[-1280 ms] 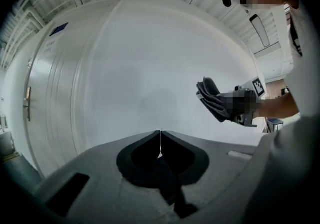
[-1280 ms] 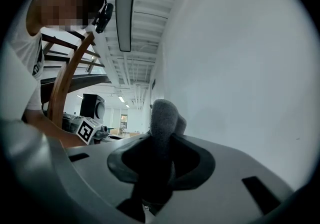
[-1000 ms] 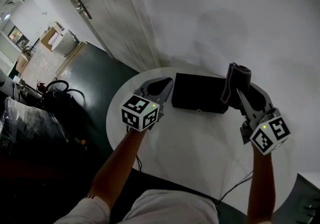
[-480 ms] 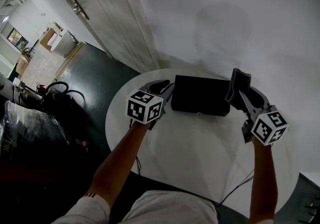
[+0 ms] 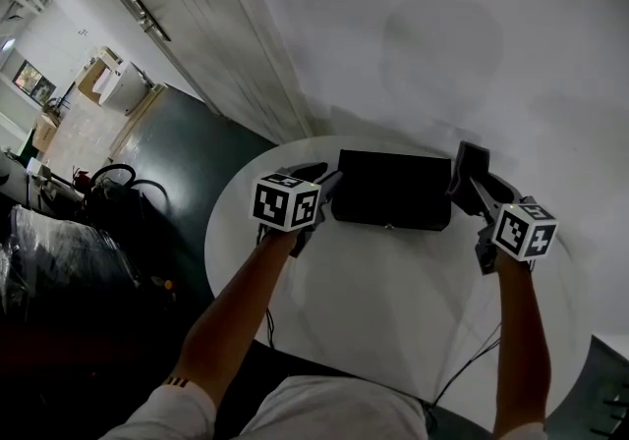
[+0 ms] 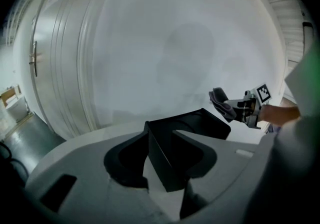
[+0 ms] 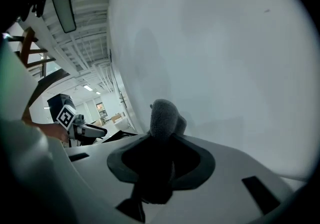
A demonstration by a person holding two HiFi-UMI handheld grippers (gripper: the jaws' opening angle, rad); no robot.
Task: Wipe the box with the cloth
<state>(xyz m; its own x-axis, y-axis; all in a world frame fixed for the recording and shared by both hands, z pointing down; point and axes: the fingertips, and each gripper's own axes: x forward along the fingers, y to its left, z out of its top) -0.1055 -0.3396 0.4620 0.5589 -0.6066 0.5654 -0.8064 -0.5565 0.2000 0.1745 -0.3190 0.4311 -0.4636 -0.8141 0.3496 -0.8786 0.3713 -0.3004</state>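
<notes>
A black box (image 5: 393, 191) lies at the far side of a round white table (image 5: 383, 281). My left gripper (image 5: 326, 181) is at the box's left end; its jaws are opening, and in the left gripper view the box's near corner (image 6: 167, 168) stands between them, left gripper (image 6: 161, 135). My right gripper (image 5: 474, 178) hovers by the box's right end, shut on a folded grey cloth (image 5: 468, 161). The cloth (image 7: 162, 115) sticks up out of the right gripper (image 7: 160, 140). The left gripper view also shows the cloth (image 6: 220, 103).
A plain white wall (image 5: 442, 26) rises just behind the table. A white door with a handle (image 5: 149, 16) stands at the left, above dark floor (image 5: 187, 163). A thin cable (image 5: 462, 369) hangs off the table's near edge.
Both grippers have sunk toward the table. The left gripper's jaws have opened around the box's left corner. The right gripper has carried the cloth down beside the box's right end.
</notes>
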